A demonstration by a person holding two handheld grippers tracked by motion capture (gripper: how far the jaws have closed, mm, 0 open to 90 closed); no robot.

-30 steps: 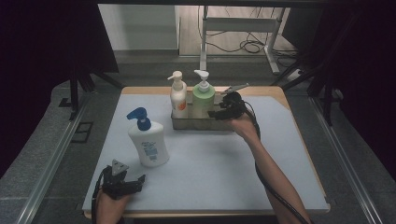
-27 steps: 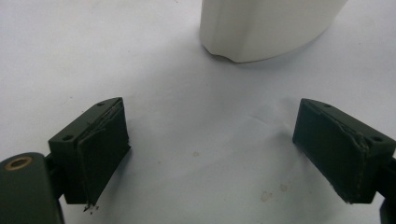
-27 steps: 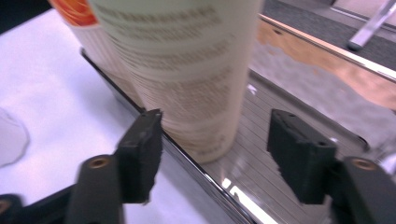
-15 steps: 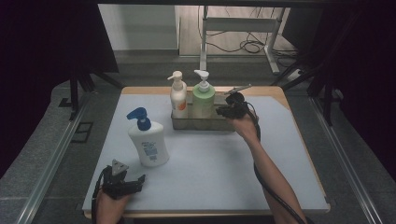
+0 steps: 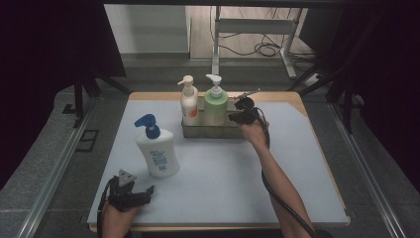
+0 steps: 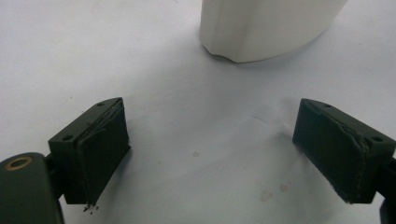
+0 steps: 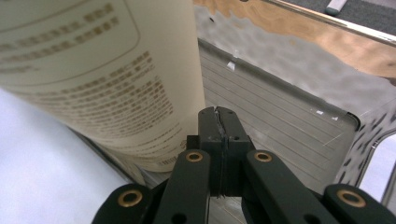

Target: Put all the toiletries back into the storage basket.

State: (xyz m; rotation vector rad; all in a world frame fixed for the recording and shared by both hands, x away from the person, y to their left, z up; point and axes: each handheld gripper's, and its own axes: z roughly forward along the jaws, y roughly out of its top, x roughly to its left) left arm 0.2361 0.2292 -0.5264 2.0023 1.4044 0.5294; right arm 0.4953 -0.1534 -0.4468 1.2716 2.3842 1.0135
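Note:
A metal tray [image 5: 233,132] at the back of the table holds a white-and-orange pump bottle [image 5: 188,105] and a green pump bottle [image 5: 215,106]. My right gripper [image 5: 236,115] is at the tray's right part, beside the green bottle. In the right gripper view its jaws [image 7: 219,116] have just closed; the pads meet and I see nothing between them, with the bottle's printed label [image 7: 107,79] at left and the tray floor [image 7: 285,121] ahead. A white bottle with a blue pump [image 5: 157,151] stands at front left. My left gripper [image 5: 142,192] rests open near it, its base [image 6: 261,28] ahead of the pads [image 6: 105,149].
The pale mat [image 5: 223,178] covers the wooden table, with bare surface between the tray and the front edge. Metal rails run along both sides. A stand and cables lie on the floor beyond the table's back edge.
My right gripper has shifted a little right and down along the tray, away from the green bottle's top. The left gripper and the bottles have not moved.

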